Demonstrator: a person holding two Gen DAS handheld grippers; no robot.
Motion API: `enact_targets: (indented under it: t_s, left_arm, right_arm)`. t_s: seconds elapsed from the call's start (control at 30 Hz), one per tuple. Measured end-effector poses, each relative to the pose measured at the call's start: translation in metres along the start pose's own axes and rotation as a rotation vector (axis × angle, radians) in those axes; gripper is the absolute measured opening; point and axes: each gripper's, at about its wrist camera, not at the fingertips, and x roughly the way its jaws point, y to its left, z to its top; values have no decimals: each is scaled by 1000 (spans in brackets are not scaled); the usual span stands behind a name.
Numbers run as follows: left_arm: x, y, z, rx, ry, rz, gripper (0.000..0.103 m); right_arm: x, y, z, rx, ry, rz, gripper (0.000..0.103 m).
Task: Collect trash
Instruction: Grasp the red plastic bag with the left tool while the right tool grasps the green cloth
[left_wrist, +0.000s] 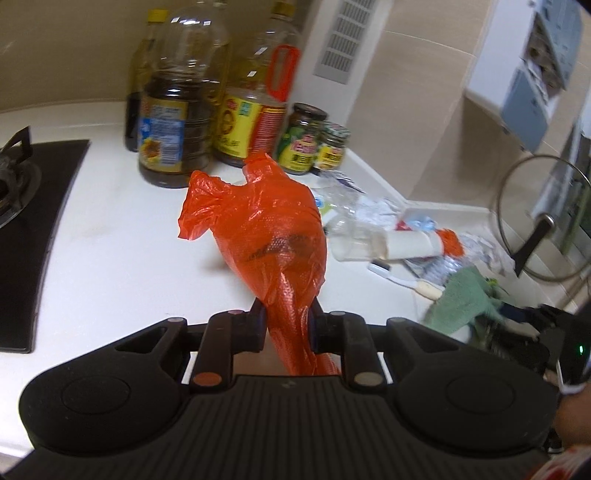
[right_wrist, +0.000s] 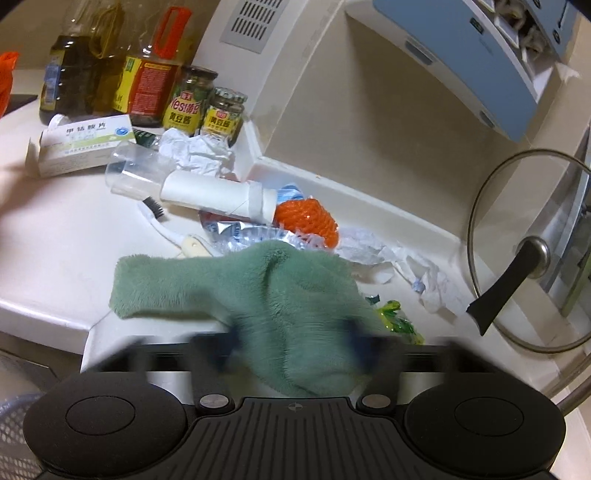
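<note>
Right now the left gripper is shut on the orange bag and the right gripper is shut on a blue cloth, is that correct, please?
Nearly. The left gripper is shut on the orange bag, but the cloth in the right gripper is green, not blue. The right wrist view shows it, bunched between the fingers.

Over on the white counter (left_wrist: 103, 229) three big oil bottles (left_wrist: 173, 122) stand together against the wall, and just beside them two small jars of bean sauce (right_wrist: 192, 99) (yellow labels, green lids on the smaller). A black gas hob (left_wrist: 33, 229) fills the counter's left end. A glass pot lid (right_wrist: 532, 254) with a black handle leans upright at the right. A vent grille (left_wrist: 345, 37) sits in the tiled wall, and a blue-and-white appliance (right_wrist: 476, 55) hangs higher up.
</note>
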Motion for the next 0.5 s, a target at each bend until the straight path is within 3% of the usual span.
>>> enact_targets:
  t_s: [0.03,0.13,0.5]
  left_arm:
    - [0,-3,-1,9,-3,-17,18]
    - [-4,-12,-5,55,-10,-42,18]
    - [-13,-38,-19,205,6,-133,18]
  right_arm:
    - [-4,-1,1,7,-11,-5,16]
    - [-21,-4,5,16,-60,-20,12]
    - [-117,-34,40,147,-258,-40,11]
